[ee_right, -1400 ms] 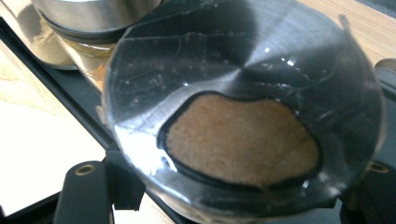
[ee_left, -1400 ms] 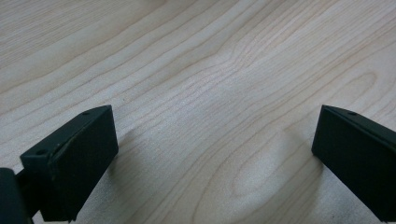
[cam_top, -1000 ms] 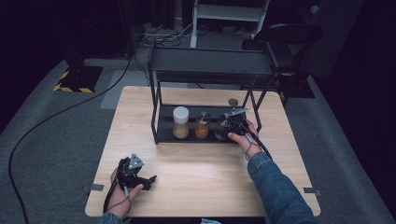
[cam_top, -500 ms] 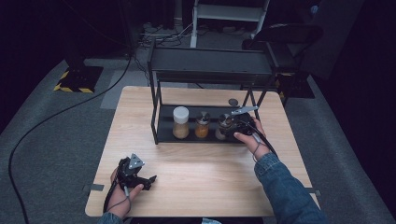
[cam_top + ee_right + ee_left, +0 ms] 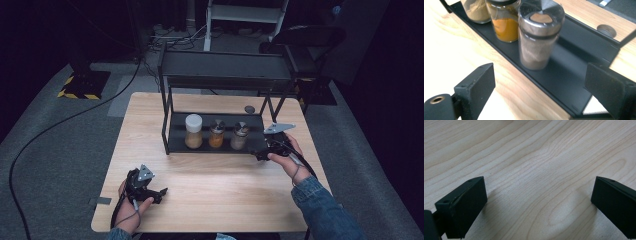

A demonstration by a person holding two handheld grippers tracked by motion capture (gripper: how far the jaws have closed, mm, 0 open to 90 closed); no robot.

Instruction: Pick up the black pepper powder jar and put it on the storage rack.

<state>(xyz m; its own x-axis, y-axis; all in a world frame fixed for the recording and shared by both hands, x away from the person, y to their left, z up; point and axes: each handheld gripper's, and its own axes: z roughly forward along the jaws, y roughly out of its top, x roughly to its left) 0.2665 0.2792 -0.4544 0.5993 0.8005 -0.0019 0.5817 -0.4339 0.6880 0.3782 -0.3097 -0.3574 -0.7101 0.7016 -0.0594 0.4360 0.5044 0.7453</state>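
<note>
Wooden tabletop point(image 5: 215, 175), dark room. Brown spice jar point(image 5: 537, 37) standing on rack's bottom shelf point(image 5: 576, 82) beside orange jar point(image 5: 505, 22); looks like placing step done. Right claw point(image 5: 539, 92) jaws just opened, nothing between, clear of jar. Left claw point(image 5: 536, 202) open, idle. Next up probably another jar

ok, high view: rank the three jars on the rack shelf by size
1. White-lidded jar, clearly the largest: wider and taller.
2. Orange-filled jar and brown-filled jar: they look alike in size, so no ranking between them.
</note>
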